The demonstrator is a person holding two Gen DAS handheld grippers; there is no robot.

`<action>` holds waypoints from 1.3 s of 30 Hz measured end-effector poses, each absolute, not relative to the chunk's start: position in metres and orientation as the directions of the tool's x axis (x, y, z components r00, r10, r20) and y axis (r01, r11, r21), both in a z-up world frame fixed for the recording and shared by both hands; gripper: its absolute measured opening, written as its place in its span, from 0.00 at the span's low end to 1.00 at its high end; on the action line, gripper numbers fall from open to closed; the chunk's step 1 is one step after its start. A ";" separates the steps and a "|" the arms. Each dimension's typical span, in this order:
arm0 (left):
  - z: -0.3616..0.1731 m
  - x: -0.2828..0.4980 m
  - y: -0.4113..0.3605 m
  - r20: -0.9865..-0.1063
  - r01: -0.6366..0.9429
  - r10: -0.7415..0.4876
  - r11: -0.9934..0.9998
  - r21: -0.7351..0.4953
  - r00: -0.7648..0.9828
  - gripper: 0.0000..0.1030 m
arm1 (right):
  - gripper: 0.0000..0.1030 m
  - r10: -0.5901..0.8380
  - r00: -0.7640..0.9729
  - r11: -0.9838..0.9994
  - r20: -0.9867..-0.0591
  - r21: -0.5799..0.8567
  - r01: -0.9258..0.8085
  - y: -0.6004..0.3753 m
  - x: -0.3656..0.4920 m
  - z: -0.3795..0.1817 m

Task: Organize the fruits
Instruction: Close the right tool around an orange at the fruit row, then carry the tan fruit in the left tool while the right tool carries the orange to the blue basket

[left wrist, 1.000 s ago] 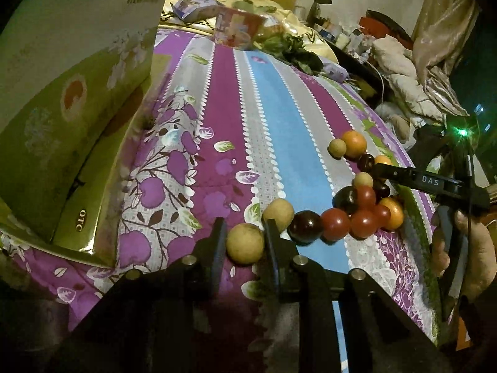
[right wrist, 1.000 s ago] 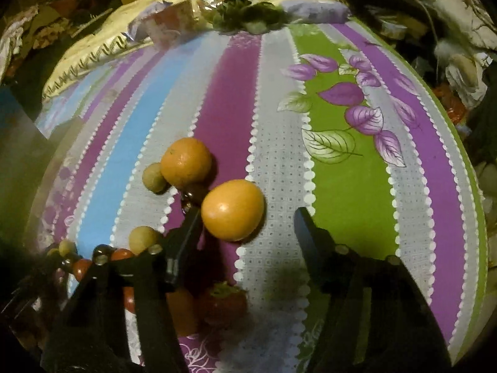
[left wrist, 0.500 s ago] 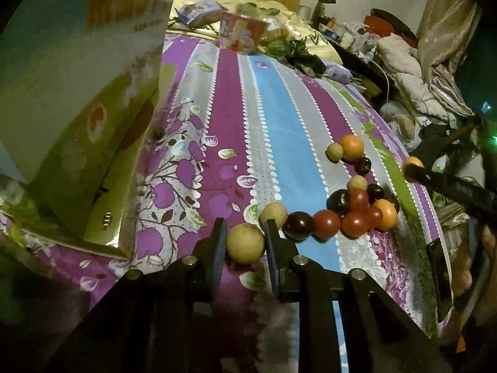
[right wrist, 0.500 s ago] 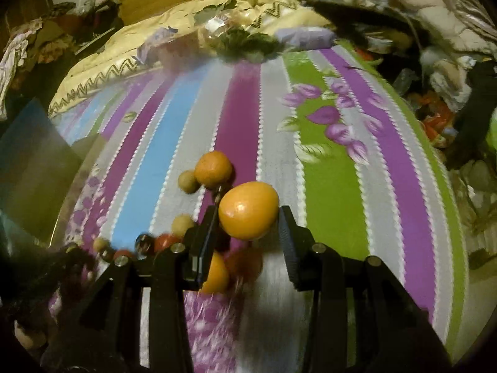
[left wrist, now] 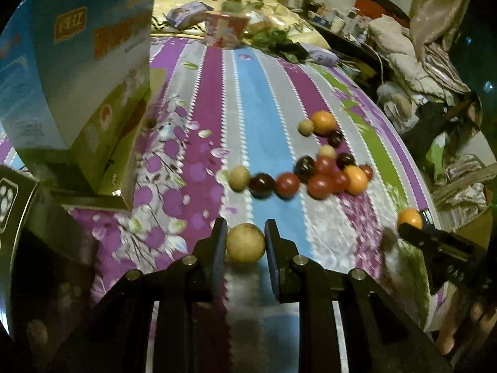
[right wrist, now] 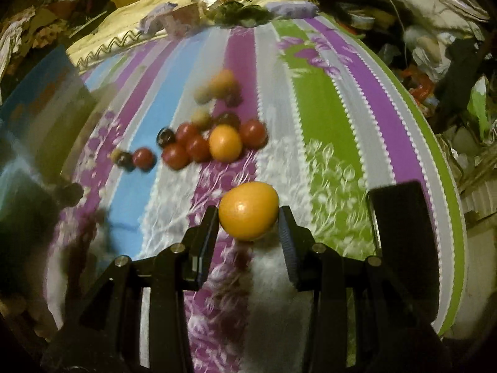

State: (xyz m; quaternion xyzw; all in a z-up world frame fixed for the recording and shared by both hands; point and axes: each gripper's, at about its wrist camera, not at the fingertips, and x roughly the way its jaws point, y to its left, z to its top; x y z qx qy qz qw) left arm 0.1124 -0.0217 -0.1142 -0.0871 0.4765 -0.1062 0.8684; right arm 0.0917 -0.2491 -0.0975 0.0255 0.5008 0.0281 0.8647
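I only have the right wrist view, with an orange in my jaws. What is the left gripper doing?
Observer: The left gripper is shut on a tan round fruit, lifted clear of the bedspread.
Operator: I see a blurred blue shape at my far left. What is it?
Observer: A blue and green carton standing open on the bedspread, with a black box in front of it.
Operator: Does my orange look secure from over there?
Observer: Partly. The left wrist view shows the orange at the tip of the right gripper, but only its top shows.
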 end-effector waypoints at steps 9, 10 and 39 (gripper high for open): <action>-0.098 0.087 -0.028 -0.808 0.136 -0.275 0.961 -0.240 0.521 0.24 | 0.39 0.094 0.504 0.996 -0.858 0.084 -0.042 -0.237 0.073 -0.085; -0.096 0.086 -0.027 -0.808 0.137 -0.276 0.961 -0.240 0.520 0.24 | 0.39 0.095 0.507 0.995 -0.856 0.084 -0.045 -0.235 0.072 -0.083; -0.005 0.032 0.076 -0.711 0.013 -0.198 0.967 -0.256 0.675 0.24 | 0.39 0.169 0.603 0.974 -0.779 0.040 -0.222 -0.124 0.049 -0.006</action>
